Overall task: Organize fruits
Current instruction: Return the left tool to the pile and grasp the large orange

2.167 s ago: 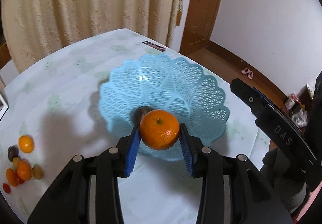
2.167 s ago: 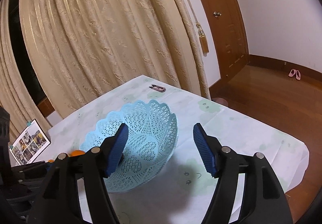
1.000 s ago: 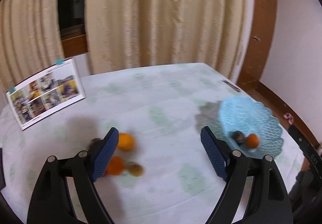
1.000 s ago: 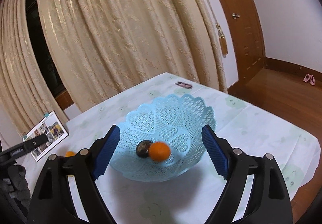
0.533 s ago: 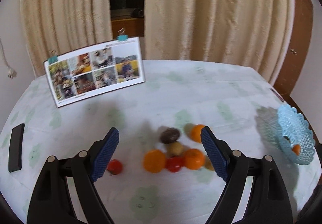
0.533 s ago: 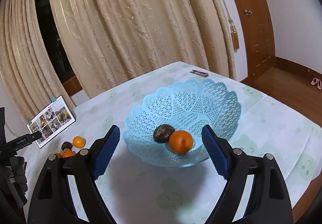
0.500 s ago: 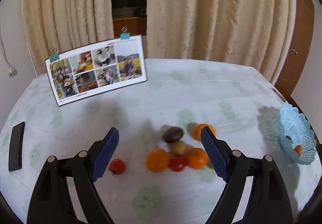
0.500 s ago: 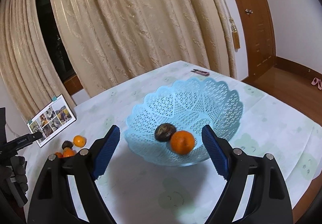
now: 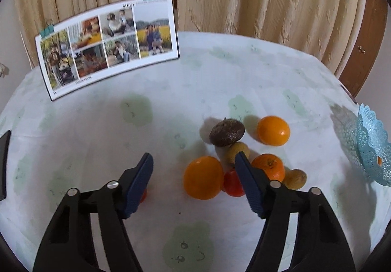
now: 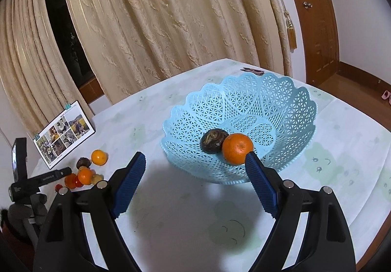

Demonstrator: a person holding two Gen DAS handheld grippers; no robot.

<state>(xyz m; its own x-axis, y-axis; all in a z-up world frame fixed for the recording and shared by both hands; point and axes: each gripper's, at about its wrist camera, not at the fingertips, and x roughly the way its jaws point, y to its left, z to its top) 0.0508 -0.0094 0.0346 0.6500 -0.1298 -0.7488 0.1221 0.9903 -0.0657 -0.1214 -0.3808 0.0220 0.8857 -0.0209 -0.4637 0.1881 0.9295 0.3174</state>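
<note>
My left gripper (image 9: 194,160) is open and empty, low over a cluster of fruit on the table. A large orange (image 9: 204,181) lies between its fingers, nearer the right one. Around it lie a dark brown fruit (image 9: 226,135), two more oranges (image 9: 273,130) (image 9: 268,166), a red tomato (image 9: 232,184) and yellowish fruits (image 9: 295,178). Another small tomato (image 9: 143,195) peeks from behind the left finger. My right gripper (image 10: 195,157) is open and empty in front of the blue lattice basket (image 10: 288,100), which holds an orange (image 10: 237,148) and a dark fruit (image 10: 213,141).
A photo card (image 9: 107,44) with binder clips stands at the back of the table. The basket's rim (image 9: 371,144) shows at the far right of the left wrist view. Curtains hang behind the table. A small dark object (image 10: 253,72) lies behind the basket.
My left gripper has let the orange go in the basket, swung left to the fruit cluster and moved down close to it. My right gripper has stayed open facing the basket.
</note>
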